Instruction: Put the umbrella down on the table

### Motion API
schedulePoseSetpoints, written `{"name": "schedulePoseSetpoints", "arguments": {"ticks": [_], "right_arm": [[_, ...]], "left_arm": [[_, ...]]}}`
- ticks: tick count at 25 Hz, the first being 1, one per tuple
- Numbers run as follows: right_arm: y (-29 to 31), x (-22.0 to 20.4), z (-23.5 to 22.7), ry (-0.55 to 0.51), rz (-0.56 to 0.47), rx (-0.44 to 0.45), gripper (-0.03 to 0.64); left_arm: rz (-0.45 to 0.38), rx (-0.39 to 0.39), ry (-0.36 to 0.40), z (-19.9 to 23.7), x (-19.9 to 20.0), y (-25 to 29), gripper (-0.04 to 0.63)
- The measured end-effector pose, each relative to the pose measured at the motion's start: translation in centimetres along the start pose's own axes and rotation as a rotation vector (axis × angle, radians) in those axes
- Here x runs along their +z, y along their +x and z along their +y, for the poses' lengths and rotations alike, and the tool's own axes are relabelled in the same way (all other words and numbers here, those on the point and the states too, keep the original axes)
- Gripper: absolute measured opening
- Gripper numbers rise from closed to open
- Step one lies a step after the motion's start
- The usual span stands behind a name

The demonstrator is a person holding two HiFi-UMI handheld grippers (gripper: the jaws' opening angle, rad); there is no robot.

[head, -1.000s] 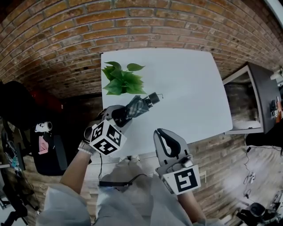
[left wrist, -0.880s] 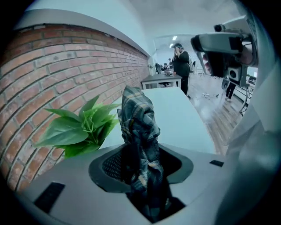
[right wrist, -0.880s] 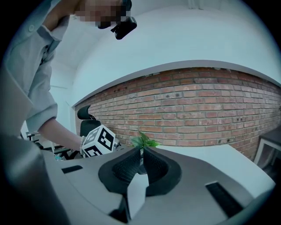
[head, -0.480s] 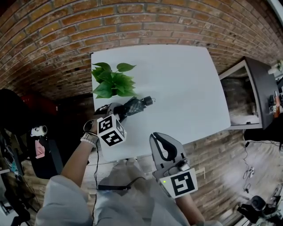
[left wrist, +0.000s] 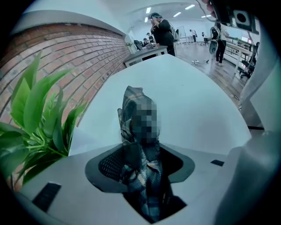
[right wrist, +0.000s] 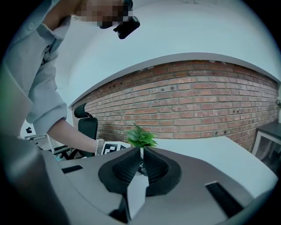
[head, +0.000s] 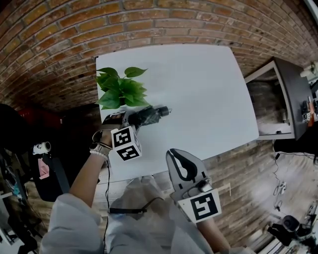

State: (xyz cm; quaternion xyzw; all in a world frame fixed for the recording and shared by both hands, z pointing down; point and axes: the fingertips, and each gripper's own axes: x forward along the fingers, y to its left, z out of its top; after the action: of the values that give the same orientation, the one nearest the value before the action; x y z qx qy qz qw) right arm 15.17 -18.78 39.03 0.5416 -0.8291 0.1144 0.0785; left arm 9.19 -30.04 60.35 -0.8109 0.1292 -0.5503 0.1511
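L hand-held gripper (head: 131, 119) jaws just been opening, loose round umbrella (head: 150, 113) on tabletop (head: 203, 89). R hand-held gripper (head: 182, 156): jaws together, empty.

Red-brown brick wall (head: 149, 20) runs behind the white rectangular tabletop (head: 208, 89) and along its left side. Green leafy potted plant (head: 119, 92) stands at the tabletop's far left corner. Dark grey open-fronted cabinet (head: 293, 94) stands just right of the tabletop. Black office chair (right wrist: 90, 127) stands left of it. An open hall with ceiling strip lights (left wrist: 182, 9) and standing persons (left wrist: 162, 30) lies off one end of the tabletop.
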Motion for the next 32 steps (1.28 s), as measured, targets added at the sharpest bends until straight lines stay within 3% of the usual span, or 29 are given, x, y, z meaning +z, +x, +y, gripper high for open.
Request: {"name": "schedulePoseSetpoints", "arguments": {"ticks": [8, 16, 20, 23, 26, 28, 32], "right_arm": [[0.3, 0.0, 1.0, -0.004, 0.001, 0.013, 0.051], [0.4, -0.2, 2.1, -0.008, 0.007, 0.019, 0.051], [0.6, -0.1, 2.9, -0.015, 0.008, 0.025, 0.051], [0.8, 0.0, 3.6, -0.021, 0.004, 0.029, 0.051], [1.1, 0.2, 4.3, -0.047, 0.028, 0.049, 0.051], [1.2, 0.7, 5.0, -0.061, 0.027, 0.065, 0.051], [1.2, 0.4, 5.5, -0.085, 0.065, 0.054, 0.051]], "left_arm": [[-0.056, 0.029, -0.001, -0.1, 0.1, -0.5, 0.253], [-0.154, 0.036, -0.111, 0.2, 1.0, -2.9, 0.29], [-0.243, 0.071, -0.248, 0.7, 1.2, -5.0, 0.287], [-0.291, 0.1, -0.35, 1.3, 0.8, -6.7, 0.234], [-0.349, 0.146, -0.448, 2.2, 0.5, -8.8, 0.104], [-0.396, 0.182, -0.498, 2.9, 0.5, -10.6, 0.054], [-0.48, 0.221, -0.576, 3.6, 0.4, -14.2, 0.023]]}}
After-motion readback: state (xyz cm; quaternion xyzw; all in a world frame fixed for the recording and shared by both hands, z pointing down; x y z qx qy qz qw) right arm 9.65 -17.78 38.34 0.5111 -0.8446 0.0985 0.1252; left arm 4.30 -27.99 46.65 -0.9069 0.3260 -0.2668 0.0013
